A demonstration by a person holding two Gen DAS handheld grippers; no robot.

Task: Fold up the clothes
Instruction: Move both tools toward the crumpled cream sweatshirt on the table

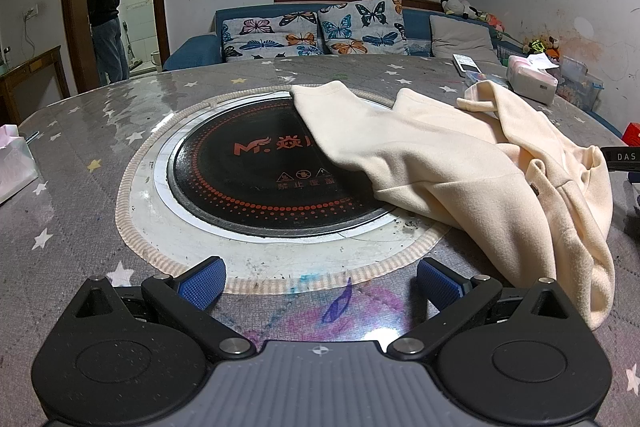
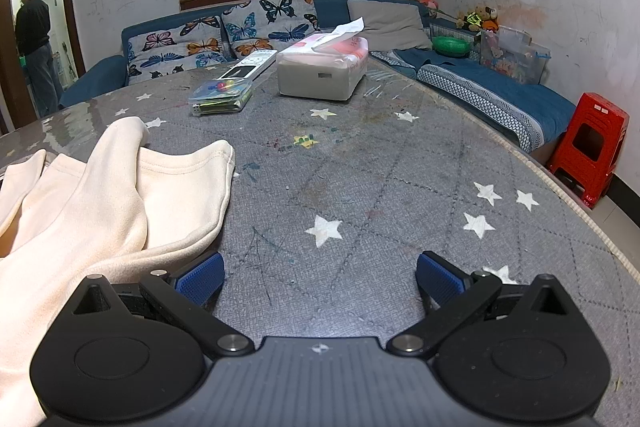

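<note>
A: We see a cream garment (image 1: 460, 163), plain, lying on a grey tablecloth (image 1: 80, 187) scattered with white stars.

B: At ten o'clock from it we find the black cooktop (image 1: 248, 179) ringed with orange-red dots and lettering.

A: Our gripper pads (image 1: 202, 281) are blue and ribbed, on black bodies.

B: At twelve o'clock we note butterfly cushions (image 2: 264, 19), multicoloured on pale grey, against a blue sofa (image 2: 500, 87). At three o'clock, a red stool (image 2: 592, 143).
</note>
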